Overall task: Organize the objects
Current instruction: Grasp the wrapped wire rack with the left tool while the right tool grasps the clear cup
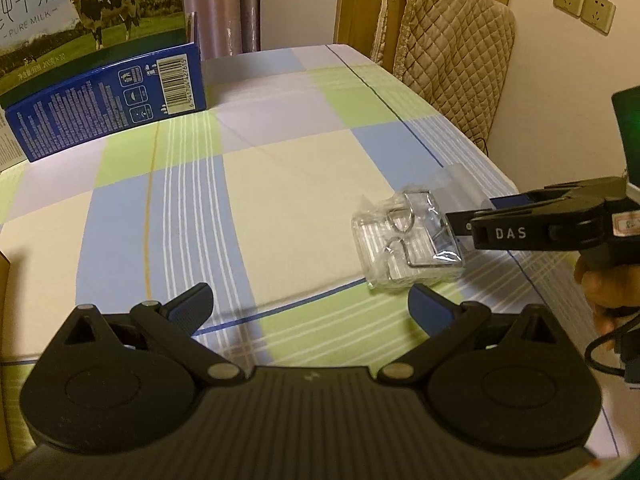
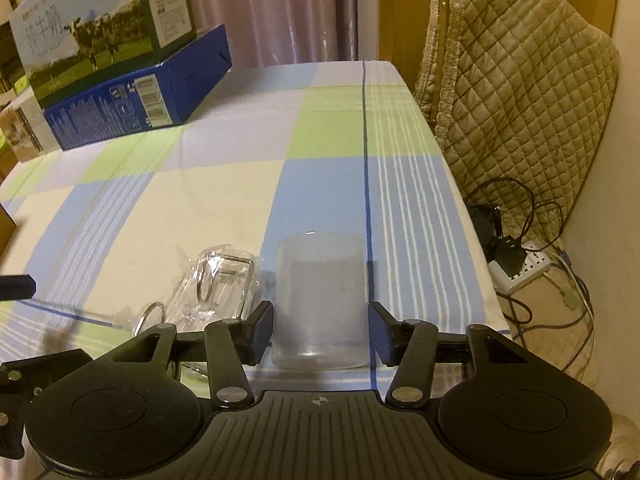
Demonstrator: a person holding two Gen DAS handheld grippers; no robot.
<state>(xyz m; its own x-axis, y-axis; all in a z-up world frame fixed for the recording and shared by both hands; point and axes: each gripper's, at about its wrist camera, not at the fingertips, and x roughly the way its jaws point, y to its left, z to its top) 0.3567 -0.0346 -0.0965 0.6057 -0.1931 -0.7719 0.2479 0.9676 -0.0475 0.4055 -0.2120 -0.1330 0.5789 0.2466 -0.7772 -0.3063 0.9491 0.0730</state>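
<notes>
A clear plastic packet with metal wire hooks (image 1: 408,236) lies on the checked tablecloth near the table's right edge; it also shows in the right wrist view (image 2: 218,284). A frosted translucent cup (image 2: 320,300) stands upright to the right of the packet. My right gripper (image 2: 320,330) is open, its two fingers on either side of the cup near its base; whether they touch it I cannot tell. In the left wrist view the right gripper (image 1: 468,220) comes in from the right beside the packet. My left gripper (image 1: 310,308) is open and empty, above the cloth just short of the packet.
A blue carton (image 1: 108,96) with a milk box (image 1: 88,4) on it stands at the table's far left. A chair with a quilted cover (image 1: 448,40) stands beyond the right edge. A power strip with cables (image 2: 524,268) lies on the floor at the right.
</notes>
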